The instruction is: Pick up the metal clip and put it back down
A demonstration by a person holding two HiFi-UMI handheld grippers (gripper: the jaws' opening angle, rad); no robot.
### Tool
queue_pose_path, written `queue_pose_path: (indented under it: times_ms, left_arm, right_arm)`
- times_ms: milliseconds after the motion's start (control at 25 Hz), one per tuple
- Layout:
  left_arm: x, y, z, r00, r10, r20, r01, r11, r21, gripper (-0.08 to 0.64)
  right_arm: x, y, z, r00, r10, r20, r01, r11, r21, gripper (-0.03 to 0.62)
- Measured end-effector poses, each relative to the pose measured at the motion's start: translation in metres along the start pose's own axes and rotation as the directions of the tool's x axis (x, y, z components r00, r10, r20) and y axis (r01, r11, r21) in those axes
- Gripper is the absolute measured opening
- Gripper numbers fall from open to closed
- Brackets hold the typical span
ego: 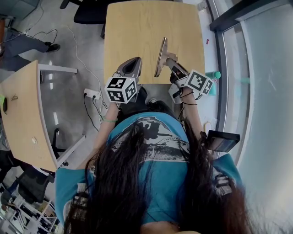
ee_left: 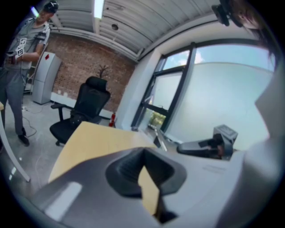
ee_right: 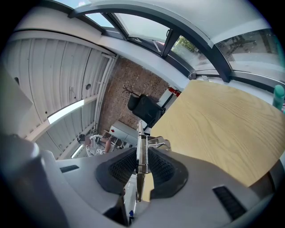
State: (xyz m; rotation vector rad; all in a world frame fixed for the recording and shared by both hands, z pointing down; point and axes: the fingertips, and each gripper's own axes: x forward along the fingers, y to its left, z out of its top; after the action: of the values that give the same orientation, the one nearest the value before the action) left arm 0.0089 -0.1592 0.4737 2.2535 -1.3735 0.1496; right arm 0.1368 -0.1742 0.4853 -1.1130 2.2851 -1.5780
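The metal clip [ego: 161, 55] is a long thin spring clip, held on edge above the near end of the wooden table [ego: 137, 27]. My right gripper [ego: 171, 63] is shut on it. In the right gripper view the clip [ee_right: 140, 147] stands upright between the two dark pads [ee_right: 164, 169], its spring and handle sticking out past them over the table [ee_right: 222, 124]. My left gripper [ego: 133, 62] hovers beside it on the left, over the table's near edge. Its jaws [ee_left: 143, 156] meet at the tips with nothing between them.
A black office chair [ego: 89, 11] stands beyond the table's far end. A second wooden table [ego: 20, 114] is at the left, and a power strip [ego: 91, 94] lies on the floor between them. A teal bottle [ego: 214, 74] sits by the window at the right. A person [ego: 23, 43] stands far left.
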Motion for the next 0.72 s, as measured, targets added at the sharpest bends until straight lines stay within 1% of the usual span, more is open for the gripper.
queue_pose_path:
  times_ms: [120, 200, 440, 560, 720]
  left_arm:
    - [0.002, 0.0, -0.001, 1.0, -0.008, -0.011, 0.008, 1.0, 0.012, 0.003]
    - [0.01, 0.005, -0.001, 1.0, -0.009, -0.023, 0.009, 1.0, 0.022, 0.003]
    - [0.029, 0.029, 0.0, 0.999, -0.002, -0.053, 0.003, 1.0, 0.014, 0.003]
    - [0.034, 0.042, 0.006, 0.998, -0.002, -0.057, 0.003, 1.0, 0.013, 0.003]
    - [0.043, 0.061, 0.013, 0.998, 0.001, -0.065, -0.001, 1.0, 0.004, 0.003]
  right_arm:
    - [0.005, -0.003, 0.001, 1.0, 0.001, -0.01, -0.001, 1.0, 0.004, 0.093]
    - [0.019, -0.01, 0.007, 0.999, -0.004, -0.032, 0.004, 1.0, -0.001, 0.092]
    - [0.075, -0.031, 0.026, 0.99, -0.037, -0.14, 0.026, 0.996, -0.08, 0.093]
    - [0.108, -0.036, 0.031, 0.975, -0.048, -0.217, 0.02, 0.991, -0.131, 0.092]
    - [0.153, -0.048, 0.033, 0.943, -0.084, -0.321, 0.014, 0.976, -0.216, 0.093]
